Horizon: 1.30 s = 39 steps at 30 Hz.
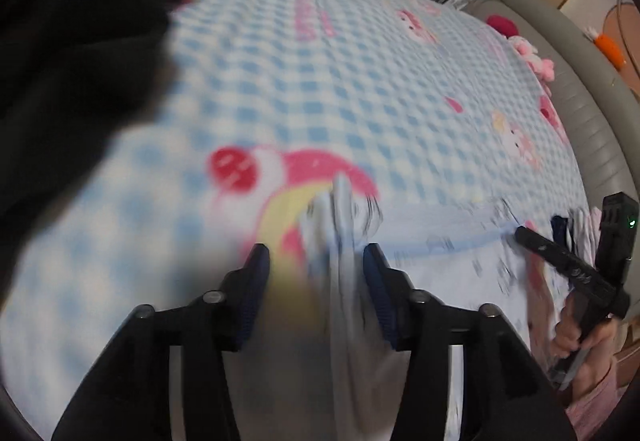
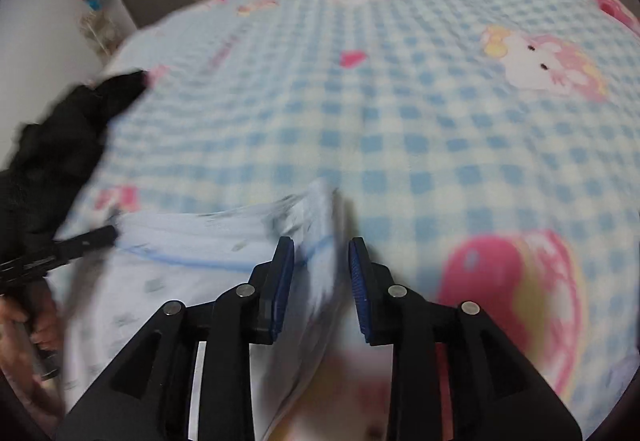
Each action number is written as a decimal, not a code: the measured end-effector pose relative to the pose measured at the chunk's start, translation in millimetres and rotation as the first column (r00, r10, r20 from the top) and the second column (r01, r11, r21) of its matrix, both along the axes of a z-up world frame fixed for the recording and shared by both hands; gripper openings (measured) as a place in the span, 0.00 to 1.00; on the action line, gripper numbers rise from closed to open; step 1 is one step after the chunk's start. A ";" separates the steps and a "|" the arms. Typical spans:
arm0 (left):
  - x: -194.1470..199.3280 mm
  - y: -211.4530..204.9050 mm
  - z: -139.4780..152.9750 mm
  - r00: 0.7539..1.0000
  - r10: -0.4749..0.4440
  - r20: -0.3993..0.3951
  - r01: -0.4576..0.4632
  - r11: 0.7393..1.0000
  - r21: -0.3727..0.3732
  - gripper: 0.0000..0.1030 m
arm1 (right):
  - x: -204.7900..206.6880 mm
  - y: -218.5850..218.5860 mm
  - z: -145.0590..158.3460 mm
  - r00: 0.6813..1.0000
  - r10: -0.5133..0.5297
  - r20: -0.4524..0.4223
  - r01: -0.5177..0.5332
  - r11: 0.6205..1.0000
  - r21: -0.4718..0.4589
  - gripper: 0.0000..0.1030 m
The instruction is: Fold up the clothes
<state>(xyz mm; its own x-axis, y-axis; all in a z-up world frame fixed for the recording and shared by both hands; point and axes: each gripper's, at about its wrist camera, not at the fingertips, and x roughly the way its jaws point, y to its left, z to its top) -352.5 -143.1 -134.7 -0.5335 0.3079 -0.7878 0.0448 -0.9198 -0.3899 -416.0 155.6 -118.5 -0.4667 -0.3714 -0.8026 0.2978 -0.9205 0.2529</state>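
Each gripper, left [image 1: 316, 273] and right [image 2: 322, 277], has an edge of the pale garment [image 2: 192, 241] between its fingers, apparently pinched; stretched between them above the bed [image 2: 400, 129], seemingly to spread it.

The blanket [image 1: 360, 89] is fleecy, matt checked cloth. The garment [image 2: 180, 265] is thin, smooth pale cloth. The left gripper [image 1: 316, 261] and right gripper [image 2: 321, 253] are matt black plastic with ribbed blue pads [image 2: 358, 281] and shiny metal pins [image 2: 397, 291].
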 end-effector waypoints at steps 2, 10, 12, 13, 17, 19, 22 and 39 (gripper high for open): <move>41.9 0.7 14.3 0.999 0.005 -0.034 -0.005 1.000 0.007 0.49 | 30.8 9.7 19.8 0.999 0.032 -0.016 -0.032 0.999 -0.023 0.28; 203.5 26.2 6.5 0.992 0.121 0.030 -0.124 0.973 0.195 0.49 | 190.6 8.6 12.4 0.988 0.136 0.072 -0.125 0.982 -0.143 0.45; 227.0 30.9 -6.6 0.991 0.123 0.052 -0.133 0.947 0.291 0.49 | 218.3 4.9 3.2 0.988 0.133 0.083 -0.122 0.984 -0.129 0.45; 236.1 33.5 -14.1 0.990 0.121 0.064 -0.136 0.933 0.333 0.49 | 230.9 3.6 -1.1 0.988 0.130 0.089 -0.118 0.985 -0.122 0.45; 244.6 43.7 -26.9 0.995 0.088 0.046 -0.099 0.919 0.381 0.49 | 251.2 1.5 -14.4 0.984 0.117 0.131 -0.099 0.985 -0.140 0.45; 243.3 43.2 -31.3 0.995 0.091 0.042 -0.100 0.898 0.429 0.49 | 253.6 -1.0 -19.9 0.978 0.139 0.154 -0.111 0.978 -0.176 0.53; 242.7 50.8 -26.5 0.997 0.072 0.024 -0.075 0.896 0.438 0.49 | 248.8 -0.8 -30.5 0.975 0.122 0.186 -0.082 0.975 -0.207 0.62; 245.9 90.8 -22.2 0.997 0.074 0.005 -0.073 0.958 0.276 0.14 | 260.5 -3.9 -3.6 0.990 0.078 0.117 -0.063 0.991 -0.121 0.12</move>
<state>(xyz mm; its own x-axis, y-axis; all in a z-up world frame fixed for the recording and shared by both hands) -106.5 -52.3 -156.9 -0.5672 0.4728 -0.6744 0.1053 -0.7704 -0.6287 -155.5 151.7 -122.1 -0.3377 -0.4941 -0.8011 0.3213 -0.8605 0.3953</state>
